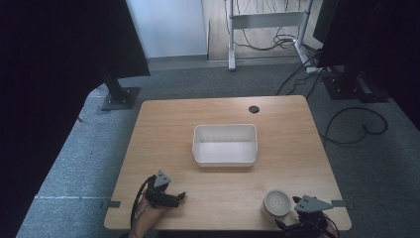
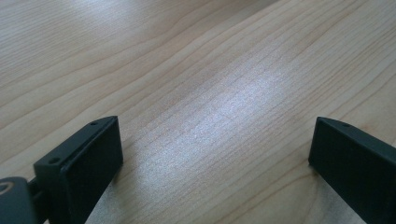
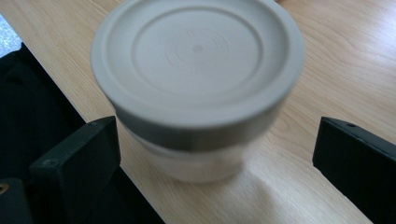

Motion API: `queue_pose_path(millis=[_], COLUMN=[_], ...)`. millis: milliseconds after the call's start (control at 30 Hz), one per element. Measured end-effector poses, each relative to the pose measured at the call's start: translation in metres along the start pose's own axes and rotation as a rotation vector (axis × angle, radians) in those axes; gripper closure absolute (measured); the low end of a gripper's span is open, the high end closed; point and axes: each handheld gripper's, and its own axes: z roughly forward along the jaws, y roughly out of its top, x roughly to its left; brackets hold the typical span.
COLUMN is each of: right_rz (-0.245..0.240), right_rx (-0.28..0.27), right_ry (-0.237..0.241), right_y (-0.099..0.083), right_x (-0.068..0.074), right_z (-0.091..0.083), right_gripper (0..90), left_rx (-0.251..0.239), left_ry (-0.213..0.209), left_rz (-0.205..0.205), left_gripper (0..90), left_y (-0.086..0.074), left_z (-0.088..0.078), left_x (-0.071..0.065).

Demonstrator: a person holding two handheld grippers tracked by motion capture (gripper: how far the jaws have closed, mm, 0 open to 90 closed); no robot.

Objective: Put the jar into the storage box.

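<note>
At about five o'clock on the counter (image 1: 168, 119), right by its near edge, a round lidded tub (image 1: 276, 203) stands upright, and the right claw (image 1: 299, 210) sits just beside it at its four o'clock side. From the right gripper view the tub (image 3: 196, 88) rises between and a little beyond the two black jaws, which stand spread wider than its body, one to each side and neither touching it; the claw (image 3: 215, 154) holds nothing, and it looks lined up to close on the tub below its lid. Standing so close to the edge, the tub is probably within easy reach of that hand. At the counter's centre, near twelve o'clock from the tub, a white rectangular bin (image 1: 225, 145) lies open-topped with nothing in it, a likely place for the tub to go. Over at seven o'clock the left claw (image 1: 179, 198) rests low on the wood, well apart from both tub and bin, seemingly parked out of the way; in the left gripper view its jaws are spread wide over bare wood grain, and this claw (image 2: 215, 154) grips nothing.
</note>
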Motion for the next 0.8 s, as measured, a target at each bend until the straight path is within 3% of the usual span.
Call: queue_pose_path(millis=[533,700,800], right_rz=[-0.012,-0.017,-0.011], right_rx=[0.004,0.010,0.007], right_ry=[0.026,0.031,0.003], right_y=[0.010,0.012,0.013], right_x=[0.003,0.004,0.007], right_z=[0.023,0.030,0.030], right_gripper=[3.0,8.4,9.2], left_rx=[0.000,0.000,0.000], left_ry=[0.000,0.000,0.000], left_rz=[0.000,0.000,0.000], left_gripper=[2.6,2.6,2.6], left_y=[0.000,0.000,0.000], left_z=[0.000,0.000,0.000], left_x=[0.000,0.000,0.000])
